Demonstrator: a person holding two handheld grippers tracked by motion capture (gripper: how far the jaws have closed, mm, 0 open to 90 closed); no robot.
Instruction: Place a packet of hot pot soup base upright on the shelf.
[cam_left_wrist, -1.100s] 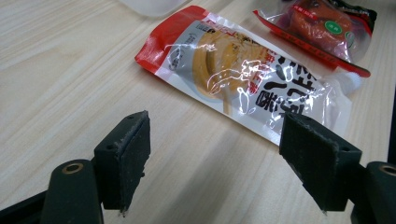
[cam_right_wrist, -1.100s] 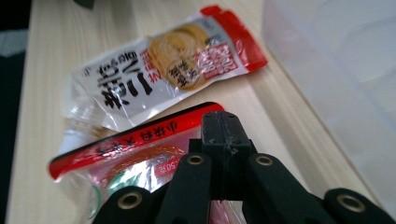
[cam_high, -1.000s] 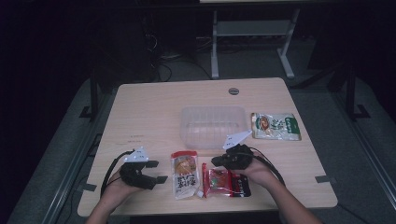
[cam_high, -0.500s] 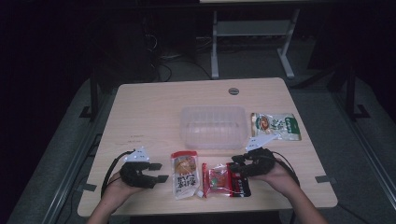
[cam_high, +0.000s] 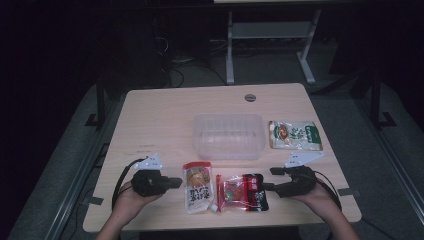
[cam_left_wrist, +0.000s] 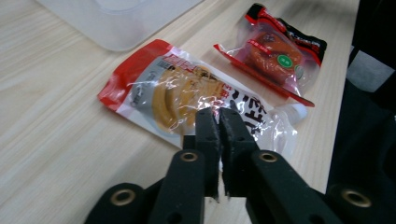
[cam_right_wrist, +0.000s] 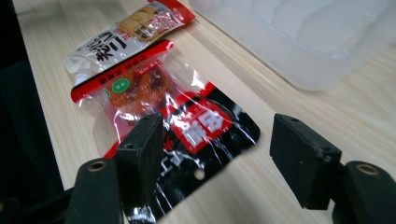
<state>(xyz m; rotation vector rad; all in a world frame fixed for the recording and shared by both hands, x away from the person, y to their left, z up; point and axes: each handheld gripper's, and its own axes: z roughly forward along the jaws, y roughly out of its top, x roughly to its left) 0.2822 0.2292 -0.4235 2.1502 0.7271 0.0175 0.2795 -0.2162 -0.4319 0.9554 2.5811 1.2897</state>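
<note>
I have the right claw (cam_high: 270, 178) low over the tabletop (cam_high: 165, 115), its jaws spread wide and nothing between them. In the right gripper view the red-and-black pack (cam_right_wrist: 173, 119) lies flat just ahead of that claw, its black end nearest; one jaw stands in front of that end, the other stands over bare wood to the side. I cannot tell whether the jaw touches the pack. In the high view the pack (cam_high: 242, 192) sits just beside the claw's tips, toward my left claw.

My left claw (cam_left_wrist: 219, 135) is pressed together, pinching nothing. In the left gripper view the white pouch (cam_left_wrist: 187, 95) with the red end lies flat directly ahead of its tips, close to them, and the red-and-black pack (cam_left_wrist: 275, 51) lies beyond the pouch. In the high view the left claw (cam_high: 174, 182) sits just beside the pouch (cam_high: 198, 186), with a small gap between them.

The pouch and the pack lie side by side between my two claws, their edges very near or touching. The clear tub (cam_high: 228, 136) stands farther out from both claws, near the middle of the tabletop. A green-and-white packet (cam_high: 294, 135) lies flat beside the tub, straight out beyond the right claw and well apart from it.
</note>
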